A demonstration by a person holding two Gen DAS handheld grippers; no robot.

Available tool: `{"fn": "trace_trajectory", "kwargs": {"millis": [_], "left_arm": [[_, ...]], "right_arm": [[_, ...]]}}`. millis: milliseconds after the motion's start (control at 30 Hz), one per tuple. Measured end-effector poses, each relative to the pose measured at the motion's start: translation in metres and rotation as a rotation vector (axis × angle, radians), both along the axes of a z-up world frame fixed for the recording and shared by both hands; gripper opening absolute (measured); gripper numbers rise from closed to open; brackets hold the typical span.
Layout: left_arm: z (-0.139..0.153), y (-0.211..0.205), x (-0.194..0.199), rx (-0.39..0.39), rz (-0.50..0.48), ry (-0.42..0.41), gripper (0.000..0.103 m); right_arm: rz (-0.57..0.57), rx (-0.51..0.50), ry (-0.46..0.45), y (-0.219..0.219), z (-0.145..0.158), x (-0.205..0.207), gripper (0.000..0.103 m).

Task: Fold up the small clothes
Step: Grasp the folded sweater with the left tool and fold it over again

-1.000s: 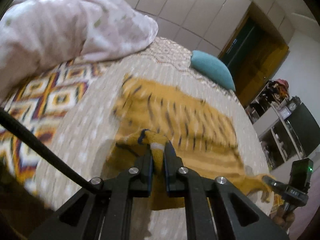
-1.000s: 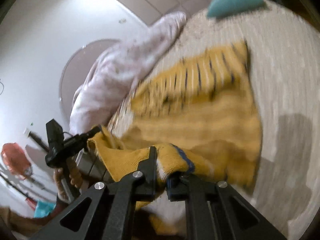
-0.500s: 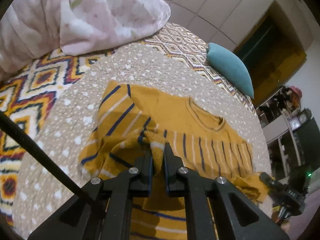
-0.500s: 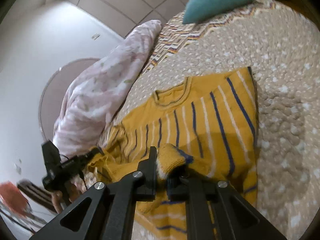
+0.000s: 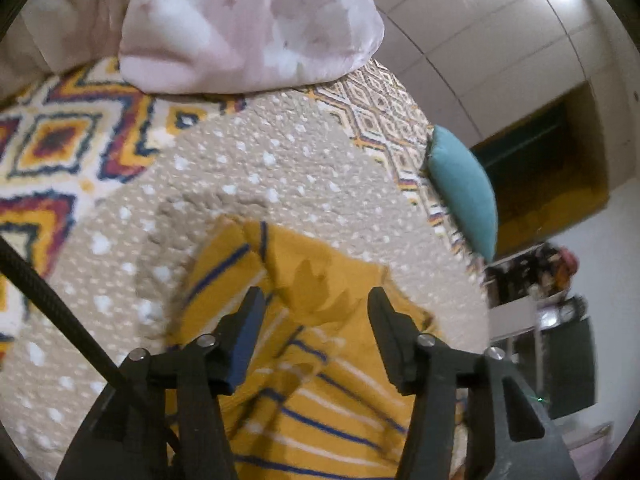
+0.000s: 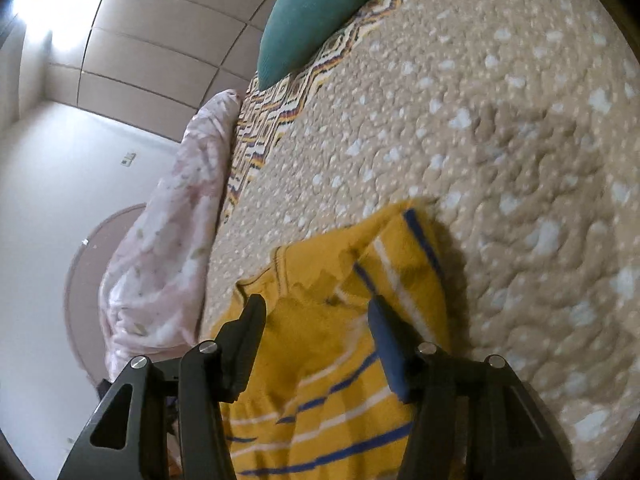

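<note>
In the left wrist view, the small mustard-yellow knitted sweater with blue and white stripes (image 5: 316,344) is lying on the beige dotted quilt of the bed (image 5: 280,168), just under the left gripper (image 5: 316,304). Its two fingers have just been opening and are now standing wide apart, with the sweater below the gap and nothing pinched between them. The sweater is looking soft, light and floppy, so it is likely bending and bunching wherever it is lifted; it is not looking slippery or easy to break. A good place to take hold would be a hem corner or a shoulder edge, where the knit is doubled. This view is also showing the bright diamond-patterned blanket (image 5: 60,140), the big pink flowery duvet (image 5: 248,24) and the teal cushion (image 5: 464,192), plus shelves at the far right. In the right wrist view, the right gripper (image 6: 316,308) is also hanging over the sweater (image 6: 336,344), and its fingers have just been opening too, standing wide with no cloth held. Only here the round neck opening (image 6: 280,272) is showing clearly, and a striped sleeve (image 6: 404,256) is lying doubled over at the side. This view is also showing much more bare quilt (image 6: 500,140) beside the sweater.
</note>
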State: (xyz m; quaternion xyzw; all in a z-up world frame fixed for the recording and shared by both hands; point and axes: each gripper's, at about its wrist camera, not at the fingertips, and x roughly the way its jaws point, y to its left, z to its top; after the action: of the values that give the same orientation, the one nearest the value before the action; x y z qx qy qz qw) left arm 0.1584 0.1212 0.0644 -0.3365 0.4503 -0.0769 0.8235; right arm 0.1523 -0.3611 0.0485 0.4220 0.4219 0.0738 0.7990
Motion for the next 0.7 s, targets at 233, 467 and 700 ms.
{"fn": "trace_trajectory", "kwargs": {"millis": [233,467,700], "left_arm": [[-0.003,-0.011,-0.028,0.209,-0.088,-0.016,0.063],[-0.006,-0.057,-0.030,0.505,-0.198,-0.044,0.065],[-0.027,-0.098,0.010,0.734,-0.253,0.030,0.046]], "right_arm": [[0.067,-0.172,0.004,-0.002,0.014,-0.027,0.063],[0.166,-0.417,-0.032,0.035,0.029,-0.051,0.063],[0.260,-0.595,-0.041,0.088,0.031,-0.018,0.062]]}}
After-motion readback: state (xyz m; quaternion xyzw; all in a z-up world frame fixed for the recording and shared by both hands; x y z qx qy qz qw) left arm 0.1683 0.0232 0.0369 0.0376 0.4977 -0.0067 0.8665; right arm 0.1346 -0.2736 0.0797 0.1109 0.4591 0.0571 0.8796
